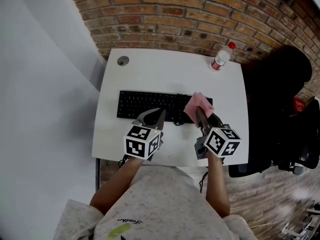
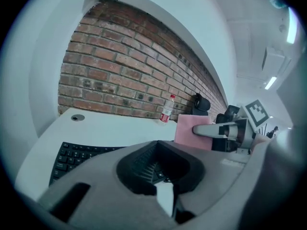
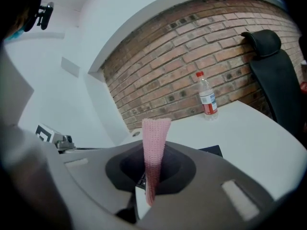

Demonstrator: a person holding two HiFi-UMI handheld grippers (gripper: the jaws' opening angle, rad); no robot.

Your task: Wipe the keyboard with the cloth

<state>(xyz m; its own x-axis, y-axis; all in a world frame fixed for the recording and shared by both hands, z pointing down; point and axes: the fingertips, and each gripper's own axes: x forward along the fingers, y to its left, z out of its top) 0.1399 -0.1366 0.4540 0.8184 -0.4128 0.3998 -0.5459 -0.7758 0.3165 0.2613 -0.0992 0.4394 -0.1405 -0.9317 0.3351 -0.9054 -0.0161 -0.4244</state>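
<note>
A black keyboard lies across the middle of the white table. My right gripper is shut on a pink cloth, which it holds upright over the keyboard's right end. In the right gripper view the cloth stands up from between the jaws as a narrow strip. My left gripper is shut with nothing in it, at the keyboard's front edge near the middle. The left gripper view shows the keyboard at lower left and the cloth at the right.
A plastic water bottle with a red cap stands at the table's back right corner. A round cable grommet is at the back left. A black chair stands right of the table, and a brick wall runs behind.
</note>
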